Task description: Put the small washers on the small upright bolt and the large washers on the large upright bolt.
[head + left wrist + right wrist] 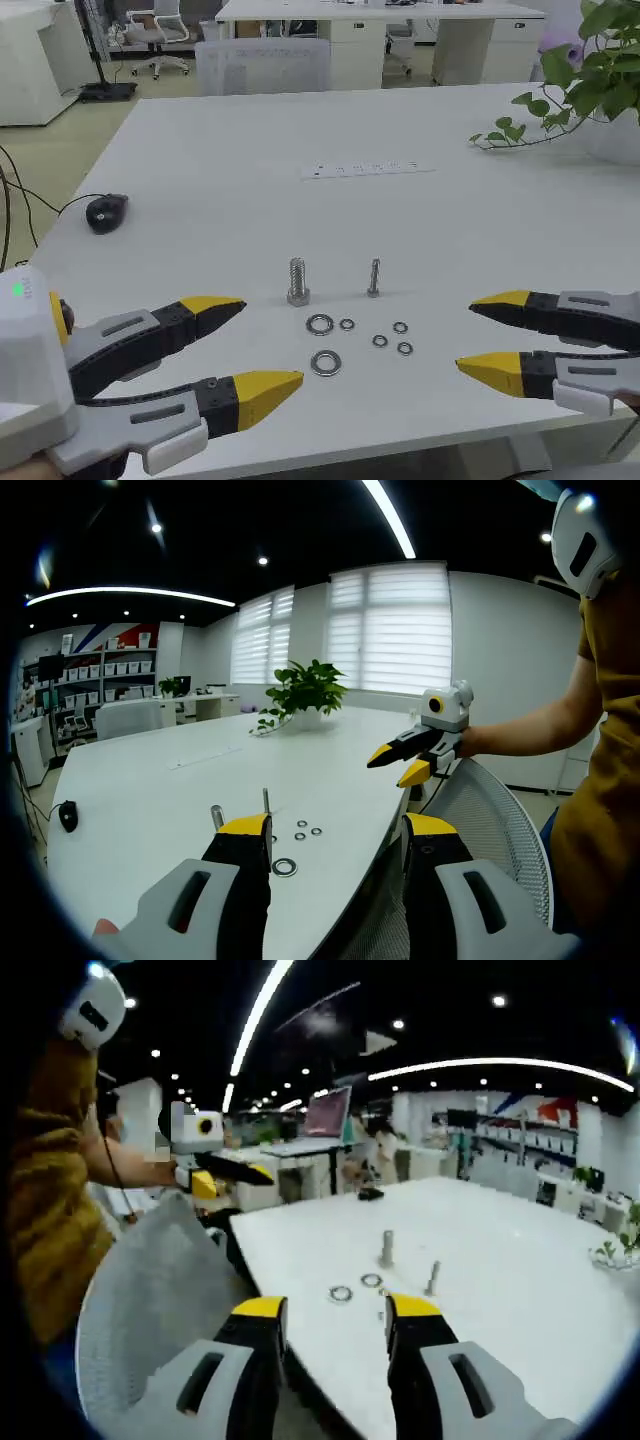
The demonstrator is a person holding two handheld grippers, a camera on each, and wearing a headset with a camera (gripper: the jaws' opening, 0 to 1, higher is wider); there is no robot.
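The left claw and right claw are hovering open and empty. The washers are lying loose on the surface, just before the upright large bolt and small bolt.

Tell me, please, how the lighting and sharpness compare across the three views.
Head view: sharp and evenly lit, the washers casting only faint shadows on the table. Left gripper view: in focus but fisheye-bent, with bright blinds behind. Right gripper view: the softest, blurred, the washers soft-edged.
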